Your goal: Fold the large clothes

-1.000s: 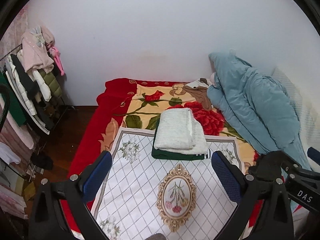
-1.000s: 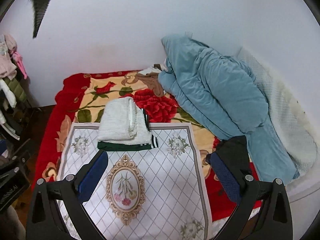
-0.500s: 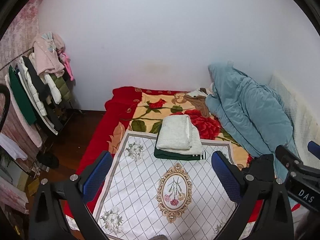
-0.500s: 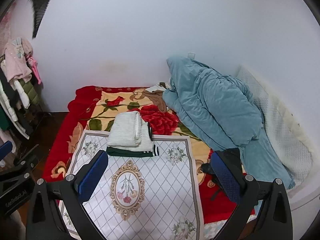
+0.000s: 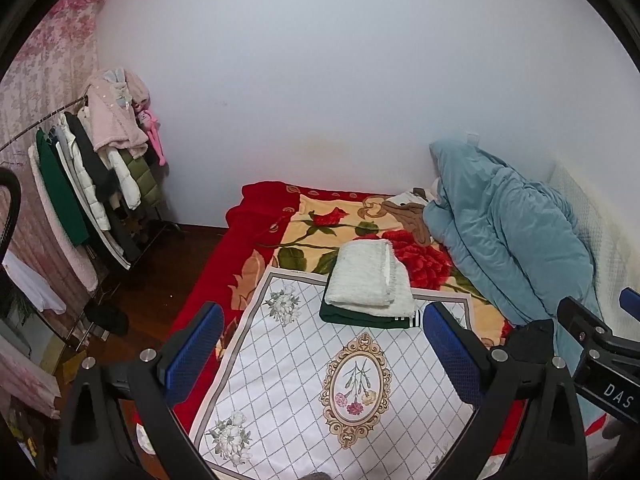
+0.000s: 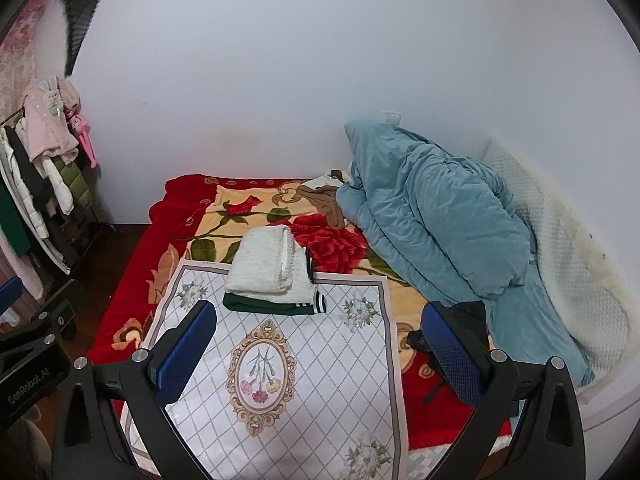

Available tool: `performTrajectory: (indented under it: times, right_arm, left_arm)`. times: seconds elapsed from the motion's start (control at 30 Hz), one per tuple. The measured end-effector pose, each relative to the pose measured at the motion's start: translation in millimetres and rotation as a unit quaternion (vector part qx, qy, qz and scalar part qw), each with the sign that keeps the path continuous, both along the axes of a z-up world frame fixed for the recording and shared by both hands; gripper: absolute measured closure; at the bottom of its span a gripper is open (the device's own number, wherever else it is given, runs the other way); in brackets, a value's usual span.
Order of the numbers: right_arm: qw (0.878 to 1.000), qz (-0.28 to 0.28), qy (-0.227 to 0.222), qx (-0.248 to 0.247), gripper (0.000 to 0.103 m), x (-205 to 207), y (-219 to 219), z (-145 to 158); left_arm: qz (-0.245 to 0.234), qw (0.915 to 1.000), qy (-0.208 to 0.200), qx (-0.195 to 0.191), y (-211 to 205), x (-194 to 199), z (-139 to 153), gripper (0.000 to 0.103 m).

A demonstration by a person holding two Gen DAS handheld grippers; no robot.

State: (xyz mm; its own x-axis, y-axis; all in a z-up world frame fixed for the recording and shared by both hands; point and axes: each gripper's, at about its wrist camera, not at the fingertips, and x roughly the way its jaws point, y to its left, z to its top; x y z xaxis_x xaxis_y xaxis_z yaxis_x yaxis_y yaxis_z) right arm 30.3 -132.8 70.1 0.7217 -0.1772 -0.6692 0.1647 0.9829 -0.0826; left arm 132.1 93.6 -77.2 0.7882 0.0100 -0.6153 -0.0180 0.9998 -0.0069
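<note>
Jaws on both grippers spread wide, nothing held: left gripper (image 5: pixel 320 350), right gripper (image 6: pixel 320 350), both above white mat (image 6: pixel 304 360). Folded white garment (image 6: pixel 268 264) stacked on dark green one (image 6: pixel 276 306) at mat's far edge. Teal quilt (image 6: pixel 436 216) right.

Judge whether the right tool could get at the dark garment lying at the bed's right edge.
Probably yes: the right tool is open and empty, and the dark garment lies uncovered beside the teal duvet, nothing blocking it.

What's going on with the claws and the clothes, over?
Both claws open, empty, above the bed. White folded garment stacked on green one. Black garment unfolded, by right claw.
</note>
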Motion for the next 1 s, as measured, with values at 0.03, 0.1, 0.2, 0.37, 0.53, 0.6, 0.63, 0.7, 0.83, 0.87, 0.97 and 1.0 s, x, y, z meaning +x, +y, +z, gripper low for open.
performTrajectory:
  times: [0.03, 0.1, 0.2, 0.37, 0.53, 0.6, 0.63, 0.7, 0.83, 0.87, 0.97, 1.0]
  right_arm:
    - [1.000, 0.000, -0.001, -0.001, 0.000, -0.5, -0.2, 0.6]
    - [1.000, 0.004, -0.001, -0.004, 0.000, -1.3, 0.0, 1.2]
    - [1.000, 0.010, -0.002, -0.004, 0.000, 1.1, 0.0, 2.4]
    - [1.000, 0.014, -0.005, -0.005, 0.000, -2.2, 1.2, 5.7]
    - [1.000, 0.017, -0.009, -0.004, 0.000, -3.7, 1.6, 7.5]
    - [1.000, 0.019, -0.009, -0.005, 0.000, -5.3, 1.2, 8.1]
    - [1.000, 0.019, -0.010, -0.003, 0.000, -6.1, 0.8, 8.3]
    - [1.000, 0.019, -0.011, -0.005, 0.000, -6.2, 1.8, 8.5]
    - [1.000, 0.022, -0.010, -0.003, 0.000, -6.8, -0.7, 7.4]
    - [1.000, 0.021, -0.010, -0.003, 0.000, -7.7, -0.5, 7.7]
    - [1.000, 0.020, -0.010, -0.002, 0.000, -8.3, -0.2, 7.5]
    - [1.000, 0.020, -0.010, -0.002, 0.000, -8.7, 0.1, 7.4]
  left_arm:
    - [0.001, 1.0000, -0.001, -0.001, 0.6, -1.3, 0.3, 0.001]
    - [0.002, 1.0000, -0.002, -0.001, 0.5, -3.1, 1.1, 0.001]
    - [0.001, 1.0000, -0.003, -0.002, -0.3, -4.0, 1.9, 0.001]
    - [0.003, 1.0000, -0.008, -0.002, 0.3, -8.7, 5.9, 0.001]
    - [0.005, 0.9999, -0.011, -0.002, -2.0, -11.9, 9.3, 0.001]
    - [0.005, 0.9999, -0.012, -0.002, -2.3, -11.7, 9.6, 0.001]
    - [0.004, 0.9999, -0.012, -0.001, -2.3, -12.2, 9.9, 0.001]
    - [0.004, 0.9999, -0.012, -0.001, -2.1, -13.2, 11.2, 0.001]
    - [0.003, 0.9999, -0.013, -0.001, -3.0, -13.9, 10.9, 0.001]
    - [0.003, 0.9999, -0.012, -0.002, -3.0, -14.1, 11.0, 0.001]
    - [0.003, 0.9999, -0.013, -0.002, -2.8, -14.0, 10.8, 0.001]
    - [0.003, 0.9999, -0.012, -0.001, -2.9, -13.9, 10.7, 0.001]
